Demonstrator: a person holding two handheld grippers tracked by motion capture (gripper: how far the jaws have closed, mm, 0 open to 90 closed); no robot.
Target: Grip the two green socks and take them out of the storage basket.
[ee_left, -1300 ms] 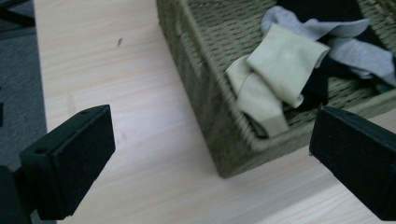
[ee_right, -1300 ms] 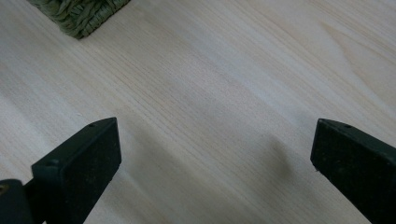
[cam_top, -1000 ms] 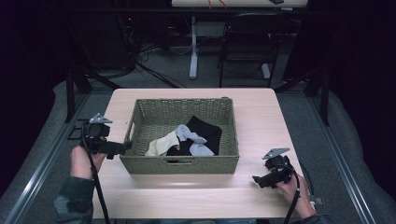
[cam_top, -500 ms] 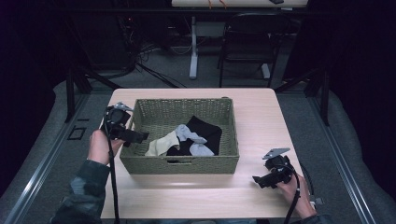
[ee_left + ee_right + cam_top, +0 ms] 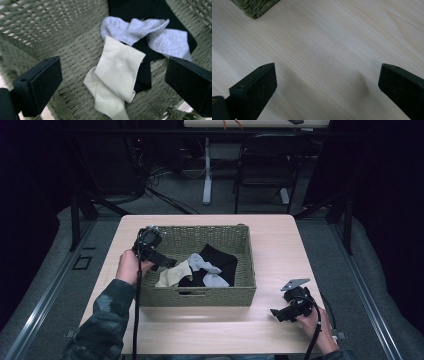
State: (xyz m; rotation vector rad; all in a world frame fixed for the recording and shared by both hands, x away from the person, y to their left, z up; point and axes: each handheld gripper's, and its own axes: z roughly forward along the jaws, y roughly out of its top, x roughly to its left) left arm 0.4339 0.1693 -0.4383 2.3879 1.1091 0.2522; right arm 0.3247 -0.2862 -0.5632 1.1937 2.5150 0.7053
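A green wicker basket [image 5: 200,296] sits mid-table holding a cream sock [image 5: 172,276], a light grey sock [image 5: 202,265] and black cloth [image 5: 222,260]. My left gripper [image 5: 167,263] reaches over the basket's left rim, open, its jaws spread wide. In the left gripper view the cream sock [image 5: 116,72] lies just ahead between the jaws, with the grey sock [image 5: 135,30] and black cloth [image 5: 140,8] beyond it on the basket floor [image 5: 75,47]. My right gripper [image 5: 276,313] rests near the table's front right, open over bare wood [image 5: 324,50], nothing between its jaws.
The wooden table [image 5: 280,245] has free surface right of the basket and along its front. A basket corner [image 5: 255,7] shows in the right gripper view. Behind the table stand a chair [image 5: 262,165] and a desk leg [image 5: 207,170] on grey floor.
My left gripper has risen from the table's left side, gone forward and swung in over the basket's left rim toward the socks. The right gripper has stayed put.
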